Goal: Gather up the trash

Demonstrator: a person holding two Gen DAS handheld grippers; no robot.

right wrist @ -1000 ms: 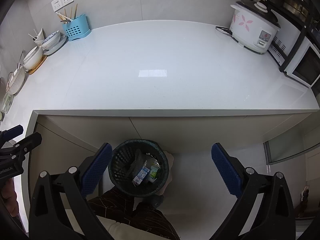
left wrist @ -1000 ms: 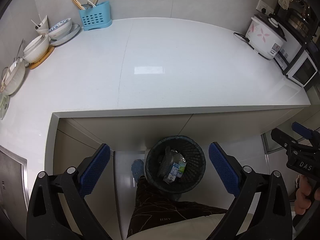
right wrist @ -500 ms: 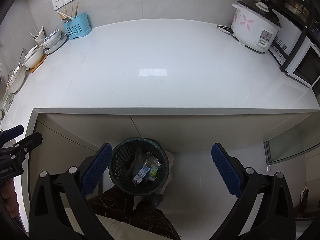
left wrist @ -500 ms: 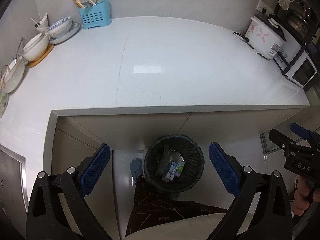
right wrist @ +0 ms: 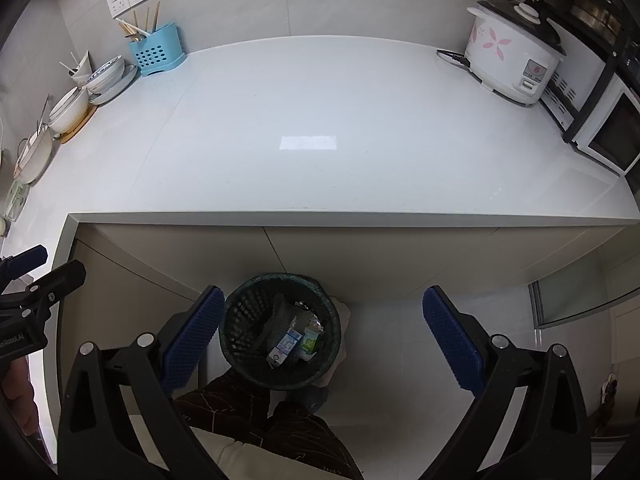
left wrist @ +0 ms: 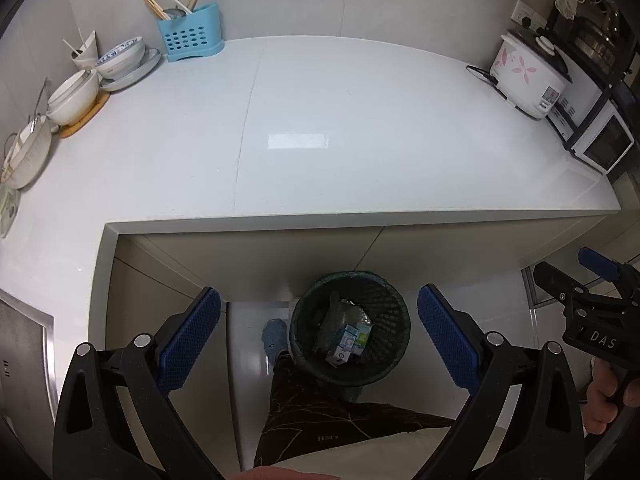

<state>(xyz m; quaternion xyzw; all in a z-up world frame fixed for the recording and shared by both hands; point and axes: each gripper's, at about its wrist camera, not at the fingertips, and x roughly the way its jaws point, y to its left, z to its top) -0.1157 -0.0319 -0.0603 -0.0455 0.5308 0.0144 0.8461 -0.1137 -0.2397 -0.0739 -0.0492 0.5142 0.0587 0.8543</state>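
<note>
Two cartons (left wrist: 351,340) in one bin (left wrist: 394,320); left gripper (left wrist: 320,336) and right gripper (right wrist: 322,334) fingers spread, empty.

A black mesh bin (left wrist: 351,330) is showing blue-and-white and green-and-white cartons (right wrist: 284,346). At two o'clock, a white rice cooker (right wrist: 510,62) is wearing pink flowers; at eleven, a light-blue dotted caddy (left wrist: 189,33) is standing out.

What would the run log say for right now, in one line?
left gripper: open, empty | right gripper: open, empty | black mesh waste bin: on floor, holds small cartons | white countertop: no trash visible
</note>
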